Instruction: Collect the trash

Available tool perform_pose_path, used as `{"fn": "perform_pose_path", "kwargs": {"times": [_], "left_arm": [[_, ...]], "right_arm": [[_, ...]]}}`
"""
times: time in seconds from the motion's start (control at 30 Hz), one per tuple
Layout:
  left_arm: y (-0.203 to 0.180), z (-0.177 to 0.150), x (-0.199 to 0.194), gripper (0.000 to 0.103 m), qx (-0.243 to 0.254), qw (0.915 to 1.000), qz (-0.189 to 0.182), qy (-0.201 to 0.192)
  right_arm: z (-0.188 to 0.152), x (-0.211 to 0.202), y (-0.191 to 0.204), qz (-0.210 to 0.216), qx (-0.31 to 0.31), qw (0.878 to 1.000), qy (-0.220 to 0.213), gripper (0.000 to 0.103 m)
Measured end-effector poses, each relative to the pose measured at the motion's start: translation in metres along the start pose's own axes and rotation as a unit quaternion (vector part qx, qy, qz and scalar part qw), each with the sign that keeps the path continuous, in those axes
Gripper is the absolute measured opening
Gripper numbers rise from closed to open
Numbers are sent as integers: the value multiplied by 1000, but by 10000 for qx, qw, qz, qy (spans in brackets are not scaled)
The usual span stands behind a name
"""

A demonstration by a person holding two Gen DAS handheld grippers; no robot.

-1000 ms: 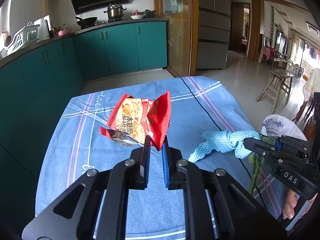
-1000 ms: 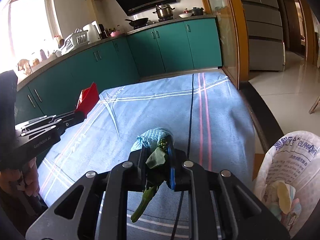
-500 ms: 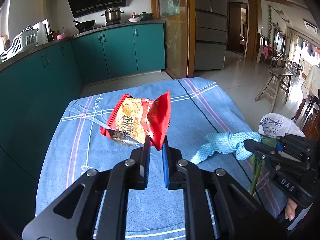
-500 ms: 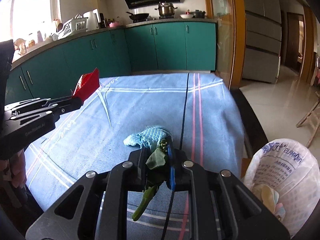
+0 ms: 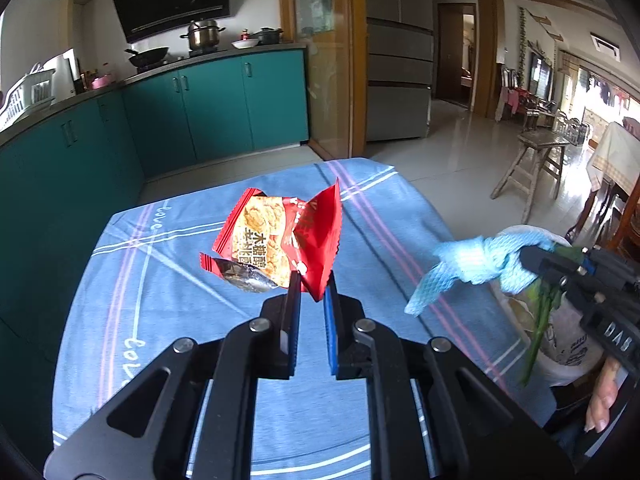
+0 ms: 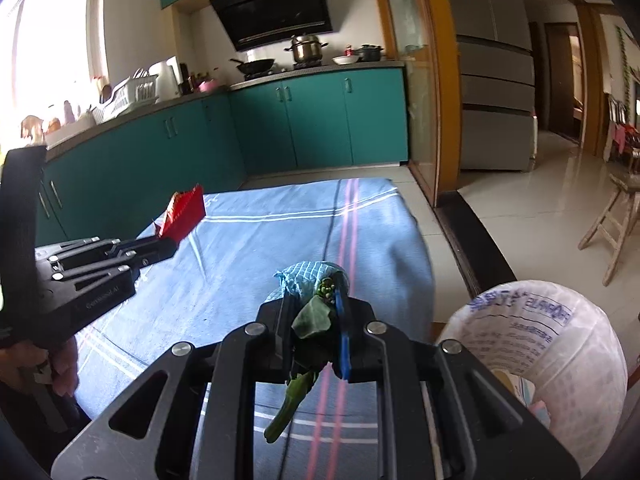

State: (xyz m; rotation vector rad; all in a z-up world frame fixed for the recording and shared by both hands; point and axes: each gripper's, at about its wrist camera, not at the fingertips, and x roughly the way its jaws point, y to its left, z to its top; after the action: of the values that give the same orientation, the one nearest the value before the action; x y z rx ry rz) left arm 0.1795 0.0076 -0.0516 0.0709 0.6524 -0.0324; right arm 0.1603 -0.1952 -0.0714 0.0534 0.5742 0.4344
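Observation:
My left gripper [image 5: 312, 286] is shut on the corner of a torn red snack wrapper [image 5: 280, 240], held up above the blue striped tablecloth [image 5: 168, 280]. The same wrapper [image 6: 184, 212] shows edge-on at the left gripper's [image 6: 172, 242] tip in the right wrist view. My right gripper [image 6: 316, 300] is shut on a light blue mesh cloth [image 6: 308, 278] together with a green vegetable stalk [image 6: 296, 396] that hangs down between the fingers. From the left wrist view the cloth [image 5: 472, 266] and stalk [image 5: 540, 332] hang at the right gripper [image 5: 536, 260], over the white trash bag [image 5: 572, 348].
A white printed trash bag [image 6: 536, 344] stands open beside the table's right edge, with scraps inside. Teal kitchen cabinets [image 6: 304, 120] run behind and left of the table. A wooden stool [image 6: 616, 224] stands on the tiled floor to the right. A person's hand [image 5: 600, 400] holds the right gripper.
Both grippers have swung to the right with their loads still held. The right gripper has lifted the blue cloth off the tablecloth and carried it toward the trash bag.

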Motion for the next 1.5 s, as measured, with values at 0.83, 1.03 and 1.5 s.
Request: {"fn": "perform_pose_path", "kwargs": {"times": [0.83,1.03,1.5], "left_arm": [[-249,-10,34,14,1782,9667,-1803,351],[-268,-11,36,52,1824,9652,-1866,194],[-198,-2,12,78,1381,9847,-1030,-251]], "right_arm": [[-35,-98,-178,-2157,1431,9650,-414,18],[-41,-96,-187,-2182,1522,9637,-230,18],[-34,-91,-172,-2085,1404,9673,-347,67]]}}
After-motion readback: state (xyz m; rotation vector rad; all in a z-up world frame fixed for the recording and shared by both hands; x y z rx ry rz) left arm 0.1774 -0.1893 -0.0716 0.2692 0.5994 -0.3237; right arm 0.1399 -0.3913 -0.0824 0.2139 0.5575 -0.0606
